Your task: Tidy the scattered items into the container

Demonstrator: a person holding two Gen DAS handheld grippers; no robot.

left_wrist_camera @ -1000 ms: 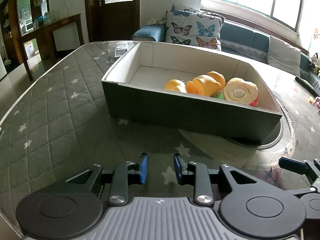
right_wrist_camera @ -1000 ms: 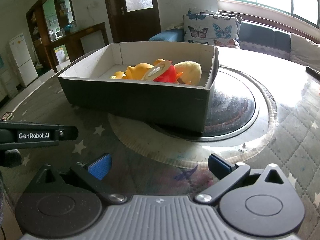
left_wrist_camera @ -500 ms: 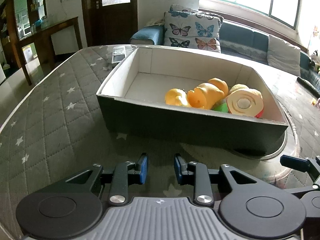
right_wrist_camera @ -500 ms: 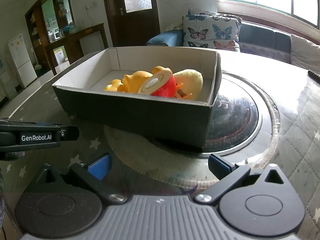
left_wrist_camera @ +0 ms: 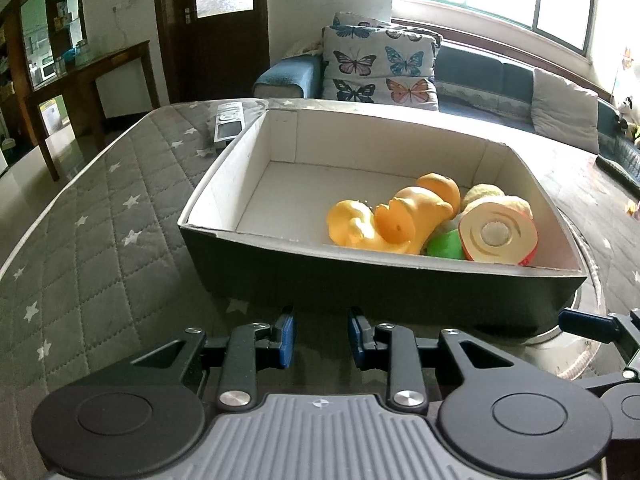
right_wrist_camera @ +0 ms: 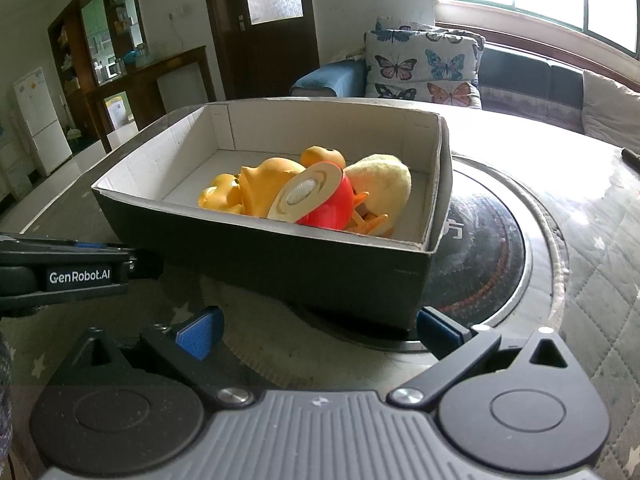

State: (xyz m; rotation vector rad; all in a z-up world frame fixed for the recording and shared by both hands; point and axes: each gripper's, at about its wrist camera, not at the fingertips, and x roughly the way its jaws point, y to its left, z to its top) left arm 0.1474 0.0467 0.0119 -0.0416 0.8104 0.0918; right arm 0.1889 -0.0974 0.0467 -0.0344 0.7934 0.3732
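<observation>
A dark cardboard box [left_wrist_camera: 360, 284] with a white inside stands on the table and holds several toys: yellow-orange rubber figures [left_wrist_camera: 384, 224], a halved red toy fruit [left_wrist_camera: 498, 236], a green piece [left_wrist_camera: 444, 246] and a pale yellow plush [right_wrist_camera: 384, 178]. The box also shows in the right wrist view [right_wrist_camera: 280, 264]. My left gripper [left_wrist_camera: 322, 338] is just in front of the box's near wall, its fingers a narrow gap apart and empty. My right gripper [right_wrist_camera: 318, 326] is wide open and empty near the box's near right corner.
A remote control [left_wrist_camera: 229, 122] lies on the grey quilted star-patterned table cover [left_wrist_camera: 92, 248] behind the box's left corner. A round dark hotplate with metal rim [right_wrist_camera: 496, 248] sits under the box's right end. A sofa with butterfly cushions [left_wrist_camera: 380, 66] stands beyond the table.
Both grippers have moved forward and a little higher toward the box, so more of its inside shows. Their finger openings are unchanged.
</observation>
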